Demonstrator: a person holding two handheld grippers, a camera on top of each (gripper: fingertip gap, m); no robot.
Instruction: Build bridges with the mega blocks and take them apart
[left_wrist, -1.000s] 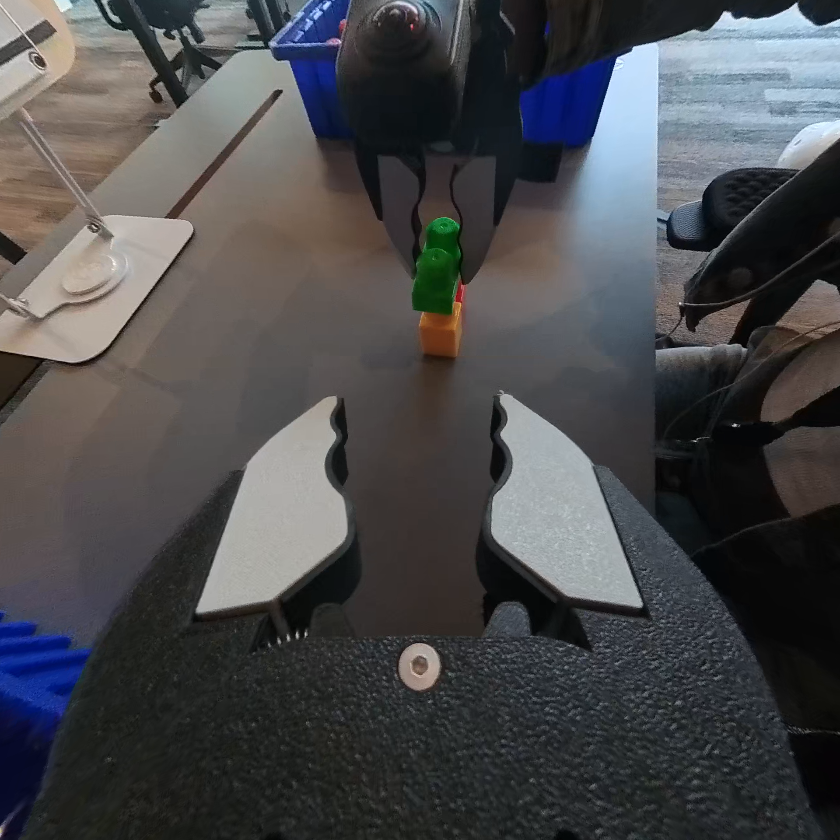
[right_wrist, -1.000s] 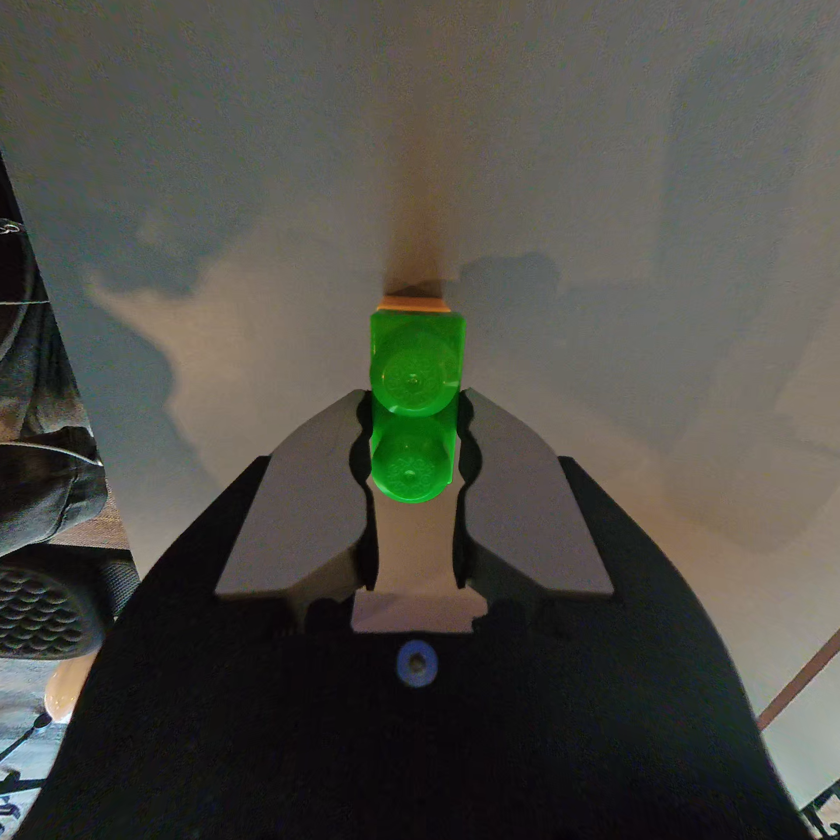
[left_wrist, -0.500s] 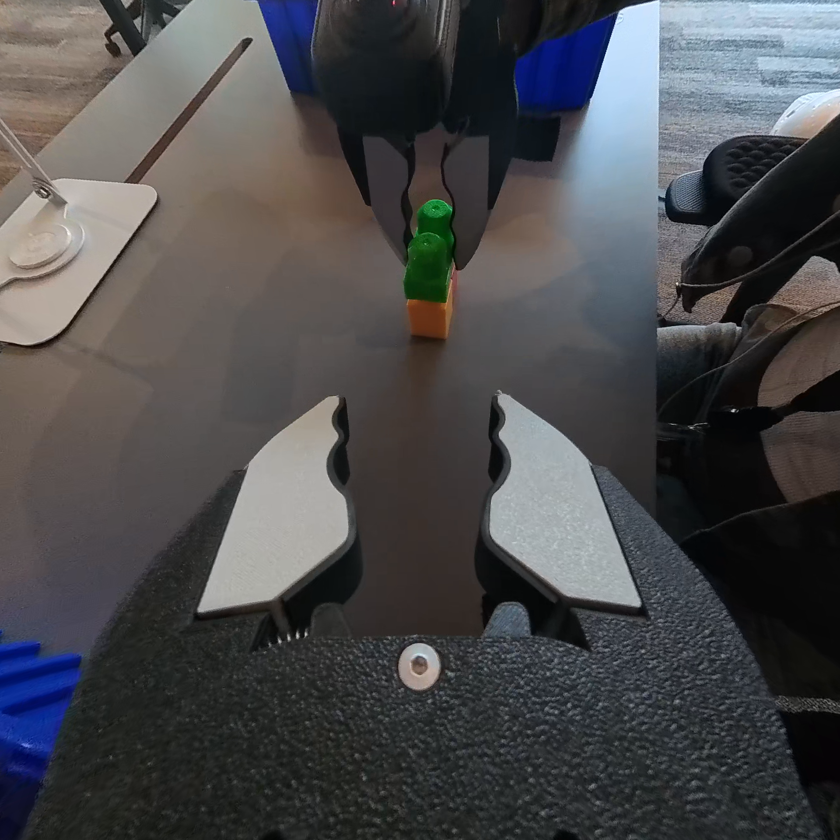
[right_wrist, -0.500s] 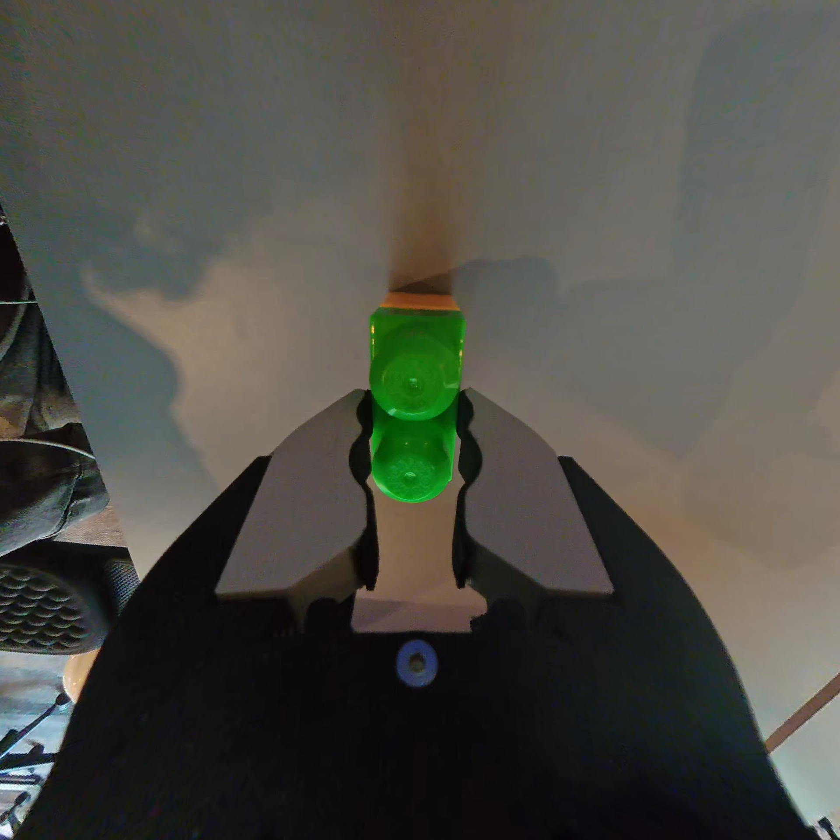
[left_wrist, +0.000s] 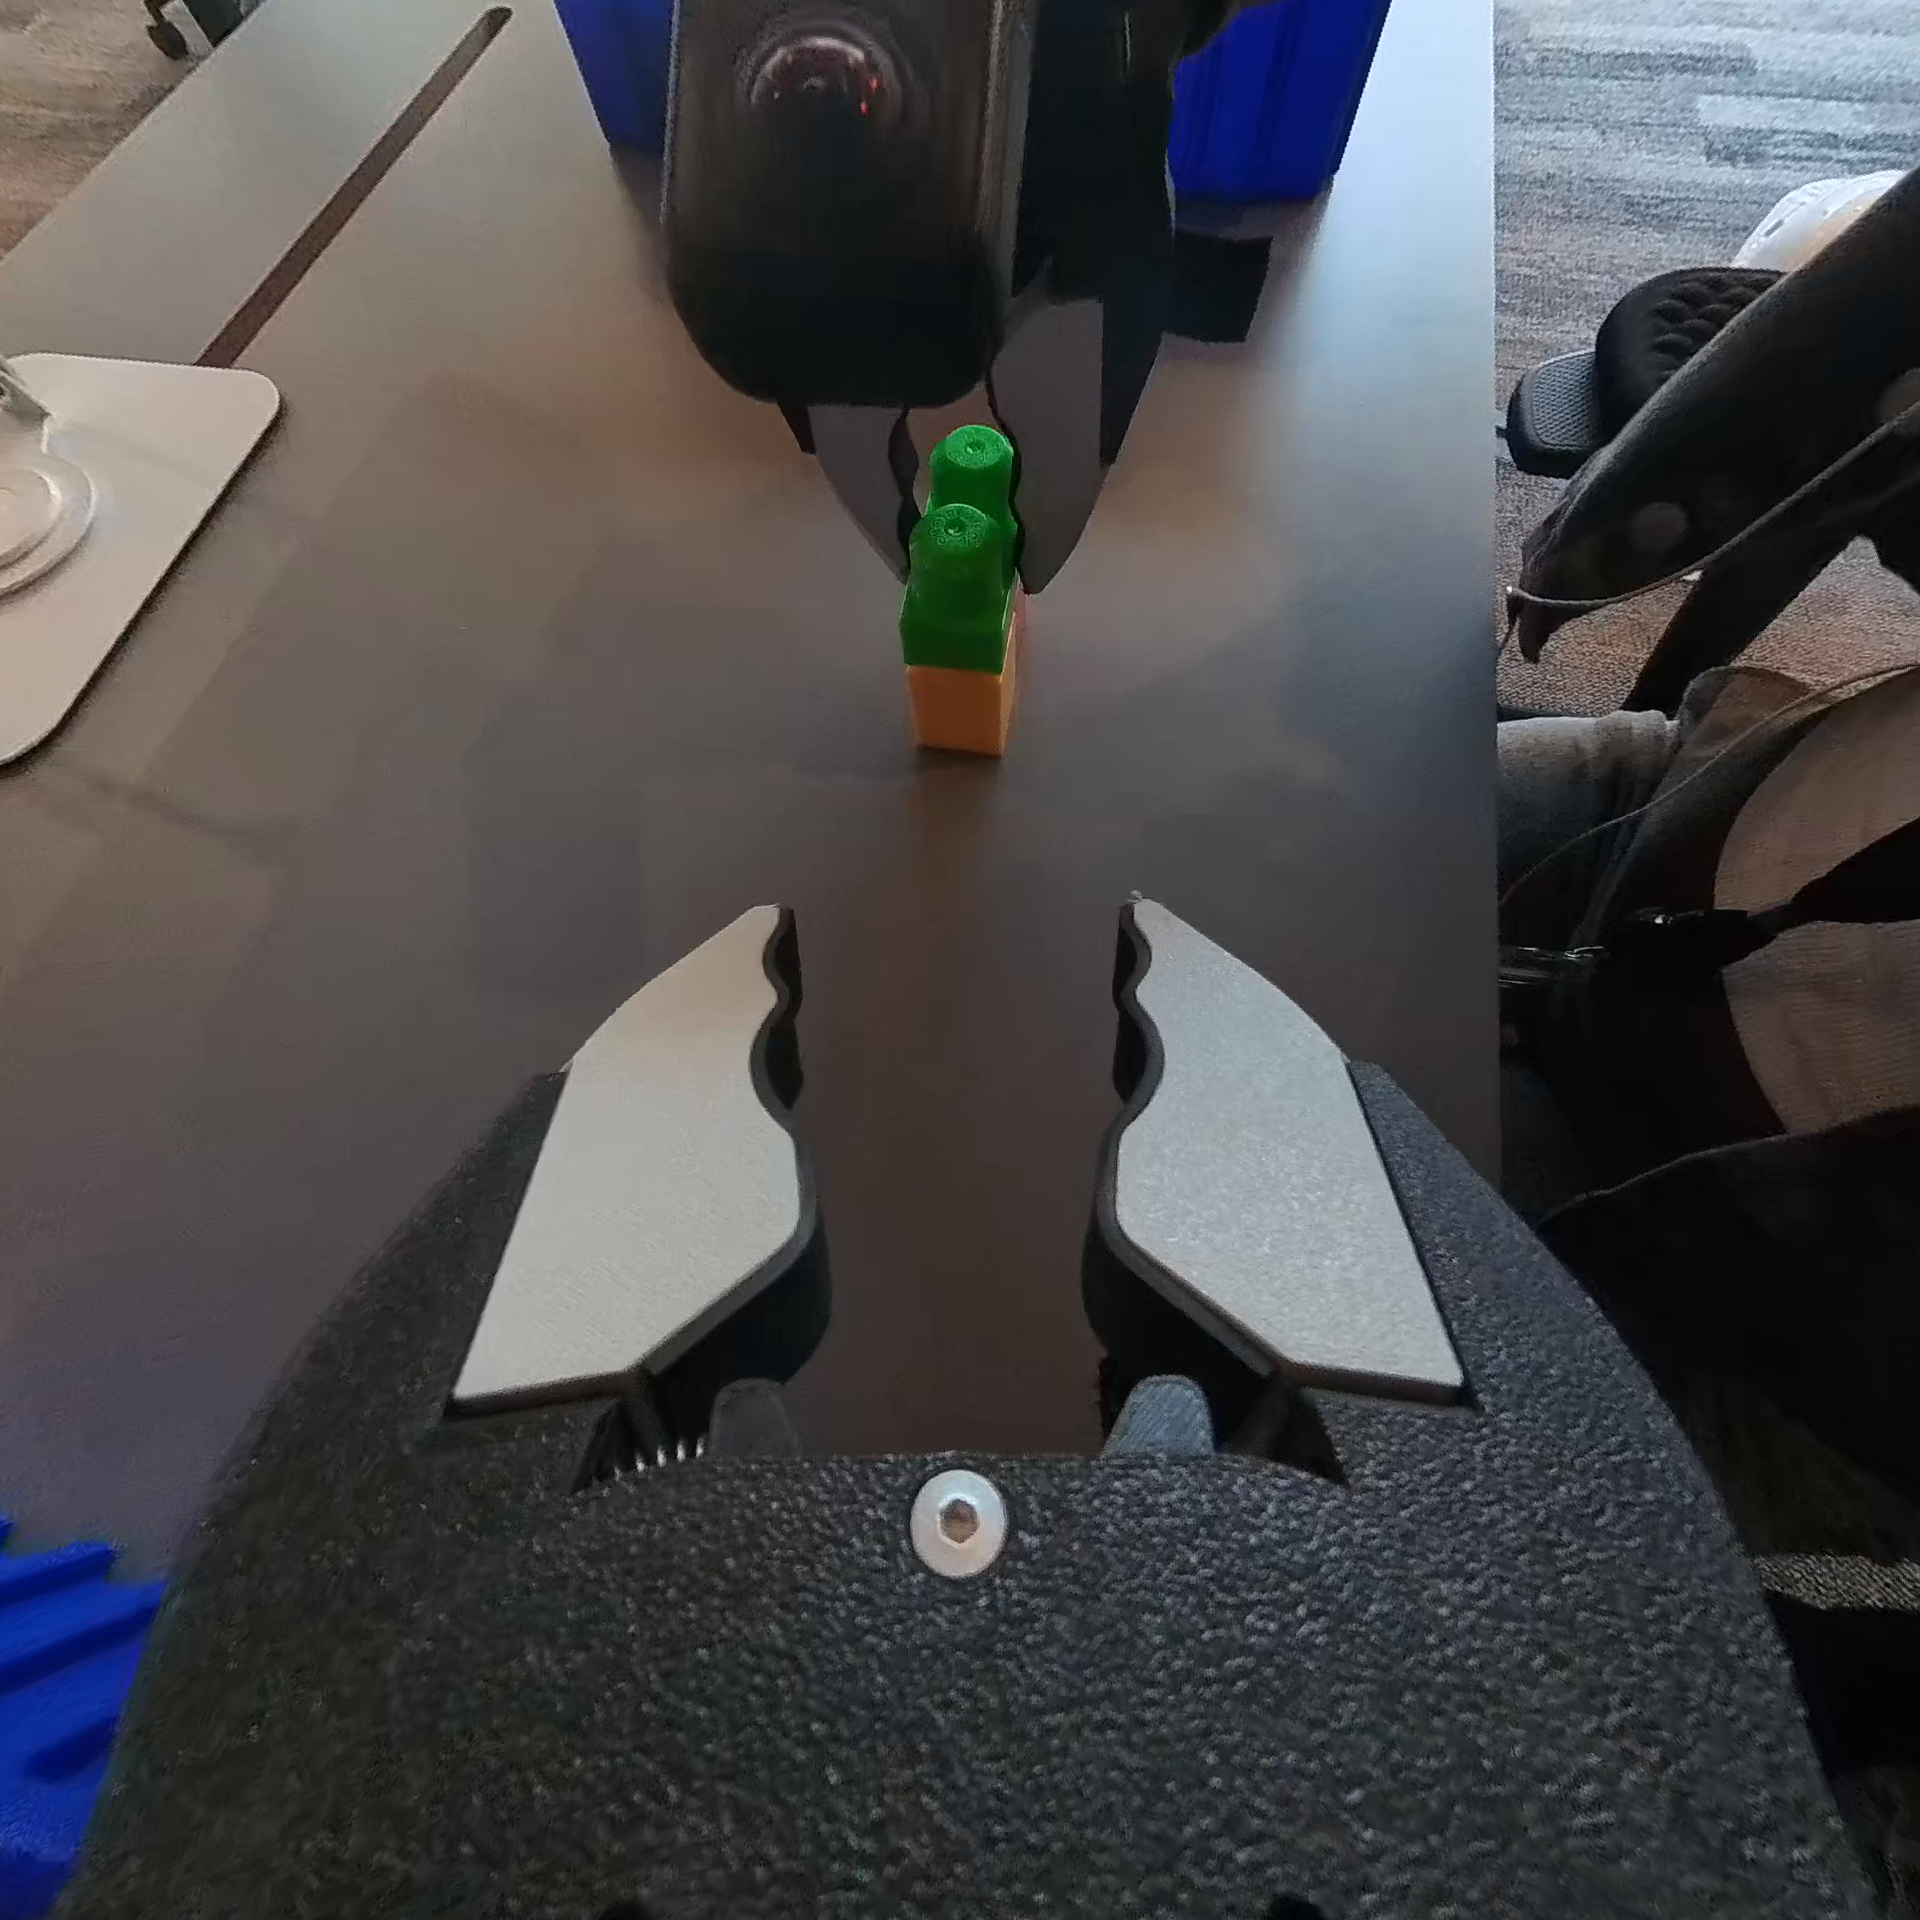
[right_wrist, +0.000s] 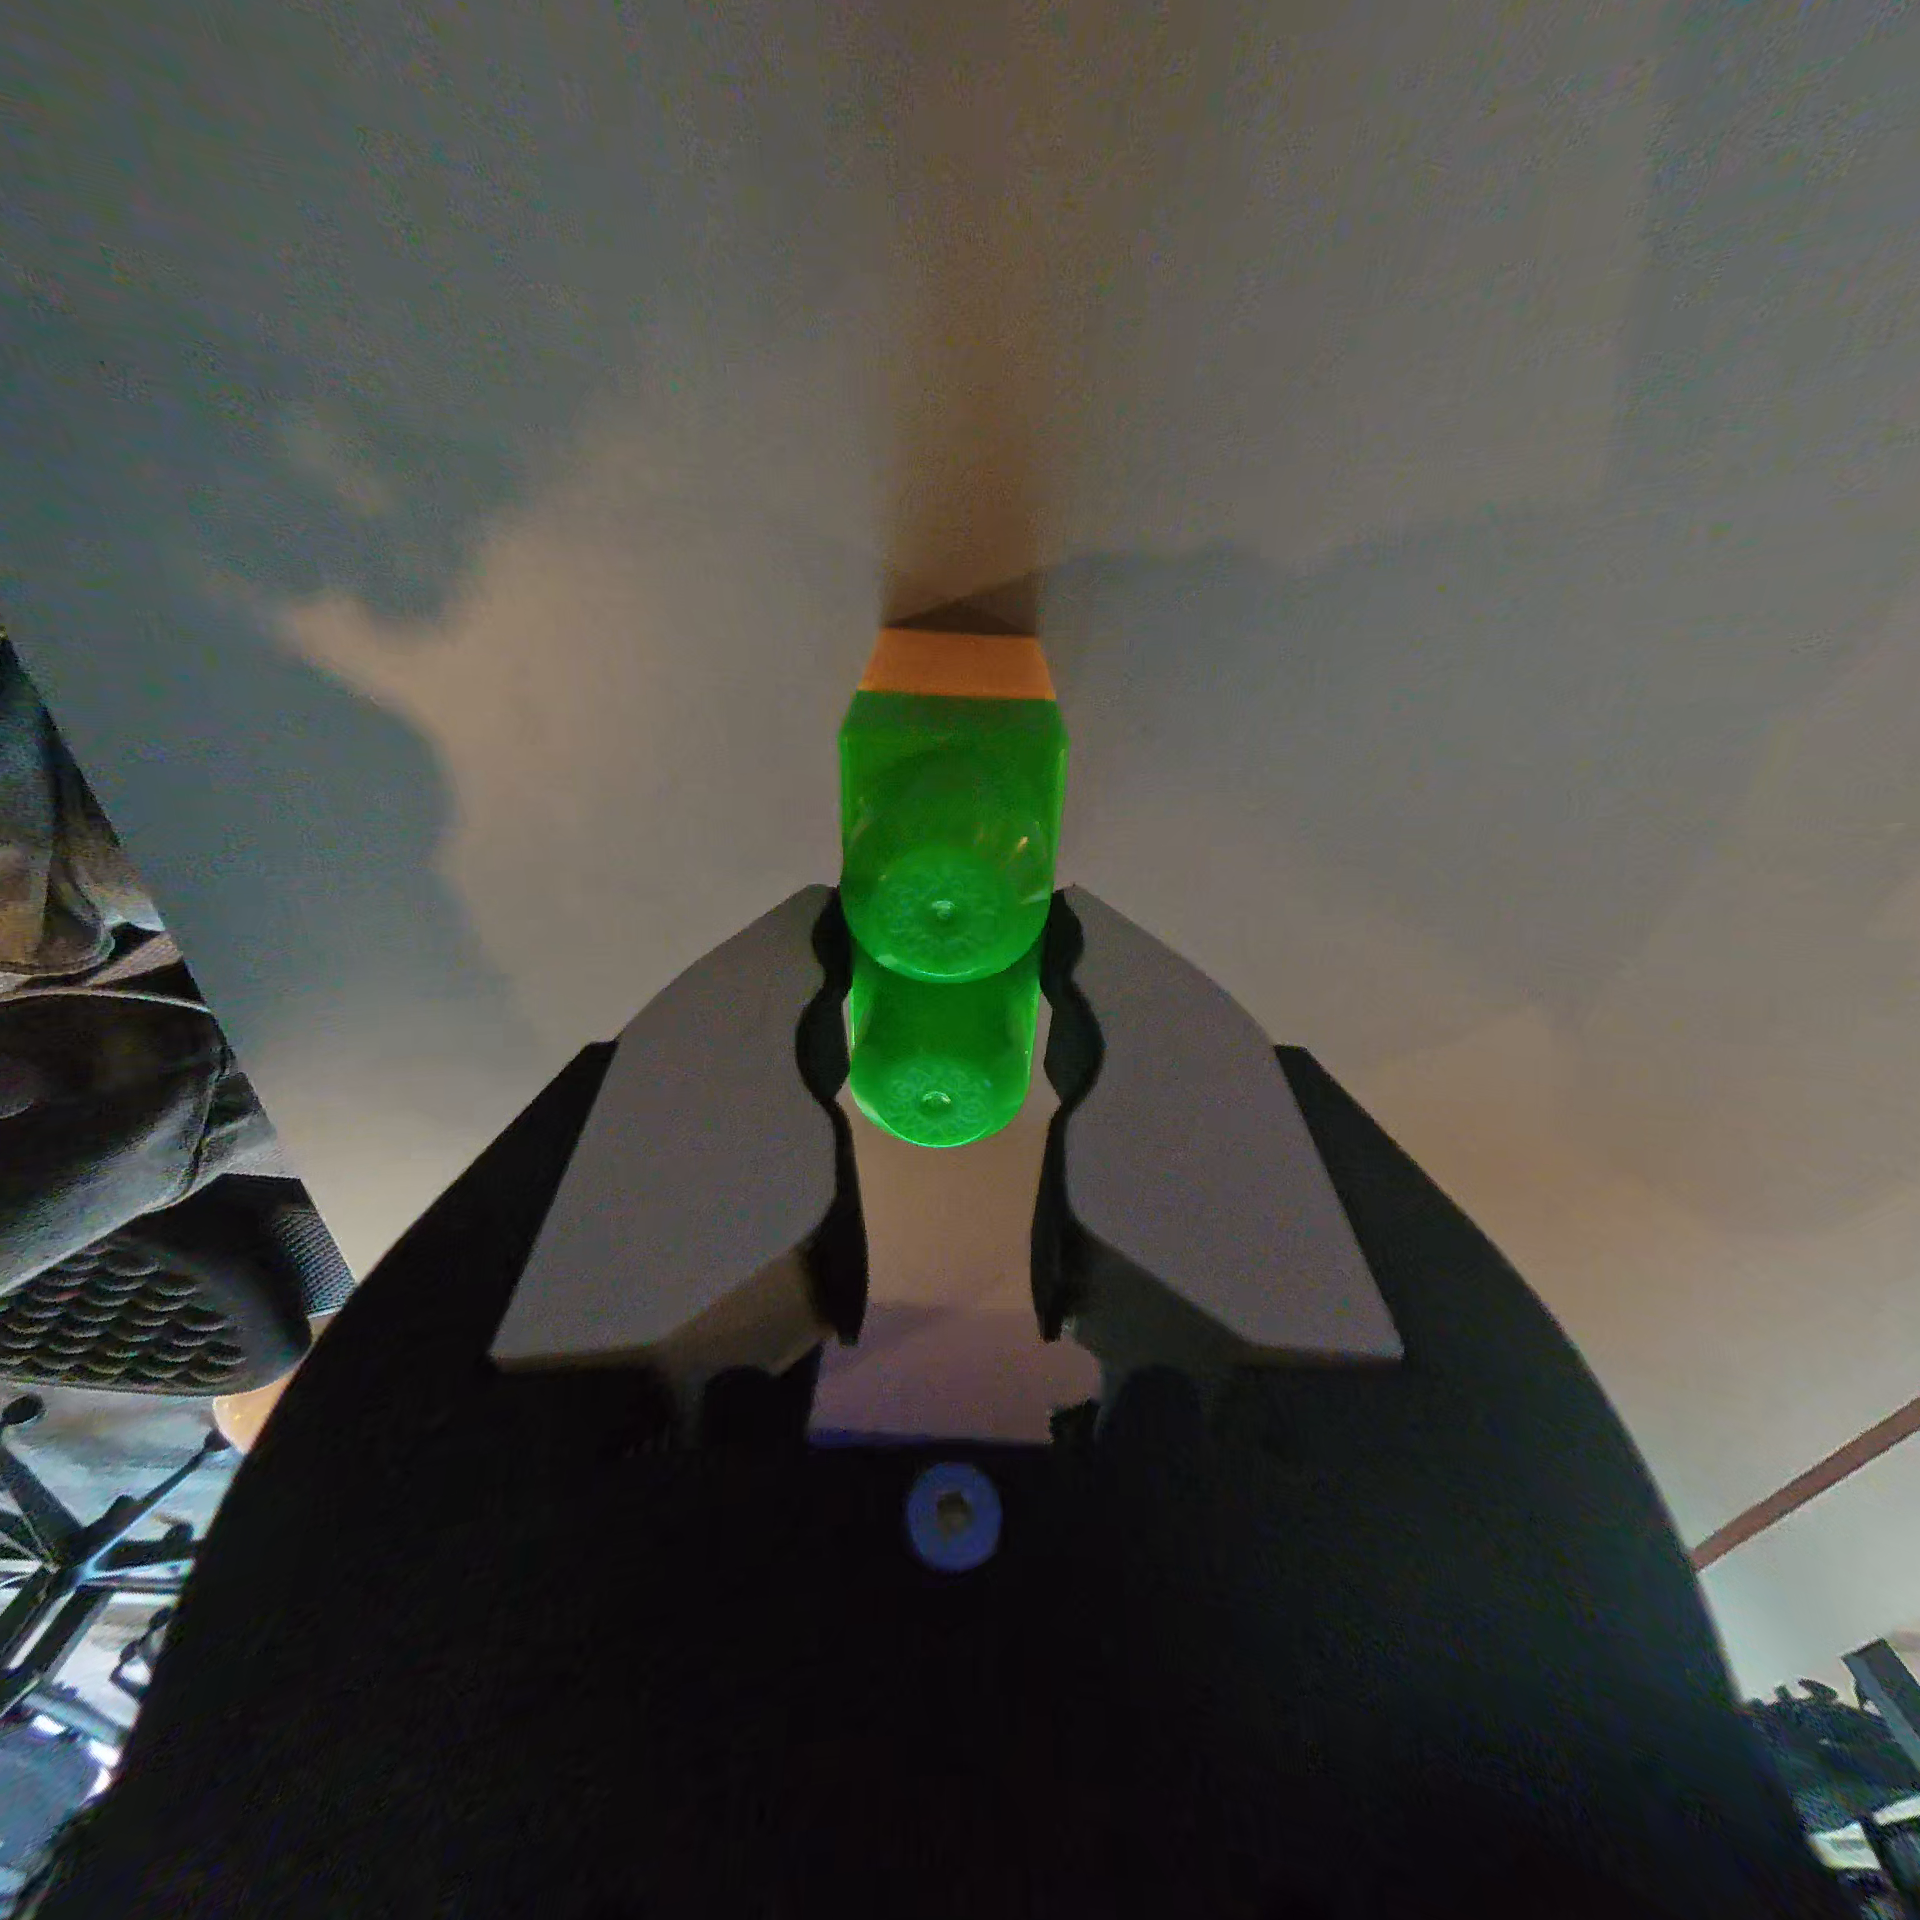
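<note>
A green two-stud block (left_wrist: 956, 613) sits on an orange block (left_wrist: 961, 707) in the middle of the dark table (left_wrist: 520, 727). A sliver of a red block (left_wrist: 1022, 636) shows behind the orange one. My right gripper (left_wrist: 968, 574) comes down from above and is shut on the green block's sides. In the right wrist view the green block (right_wrist: 940, 831) fills the gap between the right gripper's (right_wrist: 948, 894) fingers, with the orange block (right_wrist: 961, 660) under it. My left gripper (left_wrist: 954, 914) is open and empty, low over the table, a short way in front of the stack.
A blue bin (left_wrist: 1268, 104) stands at the table's far end behind the right gripper. A silver stand base (left_wrist: 114, 499) lies at the left. A blue ridged object (left_wrist: 52, 1714) is at the near left. A person's lap (left_wrist: 1714, 831) and a chair (left_wrist: 1621, 364) are beyond the right edge. The tips of one gripper are about 15 cm away from the tips of the other. From my right tips it is roughly 35 cm to the silver stand base (left_wrist: 114, 499); from my left, 45 cm.
The green block has come down level onto the orange block, and most of the red block is now covered. My left gripper has drawn closer to the stack and stays open.
</note>
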